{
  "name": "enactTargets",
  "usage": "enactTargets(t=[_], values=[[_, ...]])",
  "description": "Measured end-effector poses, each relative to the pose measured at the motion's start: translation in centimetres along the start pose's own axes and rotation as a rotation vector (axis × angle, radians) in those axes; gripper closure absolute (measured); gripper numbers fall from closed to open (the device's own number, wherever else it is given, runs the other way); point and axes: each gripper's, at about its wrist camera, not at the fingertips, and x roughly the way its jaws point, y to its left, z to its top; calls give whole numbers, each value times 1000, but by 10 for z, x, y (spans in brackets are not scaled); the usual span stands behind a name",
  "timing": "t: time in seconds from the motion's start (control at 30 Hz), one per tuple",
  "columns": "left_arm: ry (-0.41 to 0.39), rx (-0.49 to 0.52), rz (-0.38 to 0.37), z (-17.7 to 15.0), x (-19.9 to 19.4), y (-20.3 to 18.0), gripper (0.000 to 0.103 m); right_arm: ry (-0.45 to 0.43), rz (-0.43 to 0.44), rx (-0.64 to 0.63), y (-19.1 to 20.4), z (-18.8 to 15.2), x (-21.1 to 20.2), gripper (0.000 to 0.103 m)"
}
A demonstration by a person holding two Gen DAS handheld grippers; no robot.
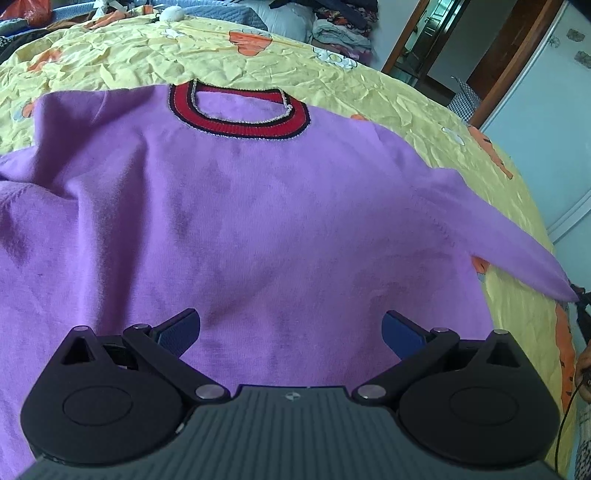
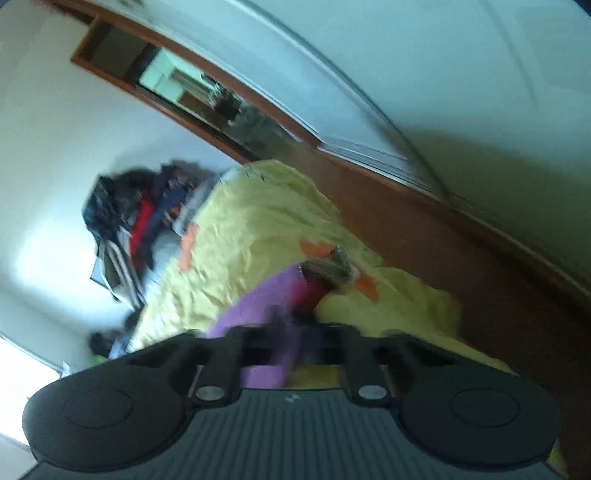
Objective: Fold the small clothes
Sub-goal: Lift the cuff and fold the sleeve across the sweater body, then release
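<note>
A purple sweater point(image 1: 258, 221) with a red and dark striped collar point(image 1: 240, 114) lies front up on a yellow bedsheet point(image 1: 369, 81). My left gripper point(image 1: 291, 328) hovers over its lower middle, jaws wide open with nothing between the blue pads point(image 1: 181, 332). The sweater's right sleeve point(image 1: 517, 243) is drawn out taut toward the right edge of the bed. In the blurred right wrist view, my right gripper point(image 2: 291, 332) is shut on the purple sleeve point(image 2: 258, 302) near its reddish cuff point(image 2: 314, 291).
Piles of clothes point(image 1: 340, 26) sit at the far end of the bed, also seen as the clothes heap point(image 2: 129, 206). A brown door frame point(image 1: 517, 55) and pale wall stand to the right. A hand point(image 1: 583, 365) shows at the right edge. The bed's edge point(image 2: 424, 306) drops to a brown floor.
</note>
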Motion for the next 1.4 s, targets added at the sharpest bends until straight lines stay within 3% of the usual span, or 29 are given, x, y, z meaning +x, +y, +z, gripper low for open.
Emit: enactTargets(t=[0.1,0.23,0.33,0.47,0.57,0.67,0.77,0.9,1.03,1.4], values=[[-5,-11,9,0,-4,8,0,-60,2,-15,13,3,-7,99],[-18,-27,38,1,-10,24,0,-91,-40,-182,65,-9,-12,99],[-32,-32,70,3,-19,37,0,-80,61,-245,120,-24,-20,100],[-75,-39,99,-1,-37,57,0,21,242,-298,207,-67,-11,100],[-91,-61,121,-7,-49,75,0,121,349,-345,270,-121,6,99],[-95,-86,131,-13,-59,97,0,255,440,-366,320,-197,38,99],[-97,-110,167,-21,-70,121,0,355,445,-444,356,-280,67,99],[-99,-160,205,-27,-81,152,0,436,420,-554,388,-368,100,99],[-107,-210,227,-31,-90,174,0,516,414,-601,397,-418,105,99],[-100,-219,232,-32,-88,176,0,609,513,-641,427,-476,96,99]])
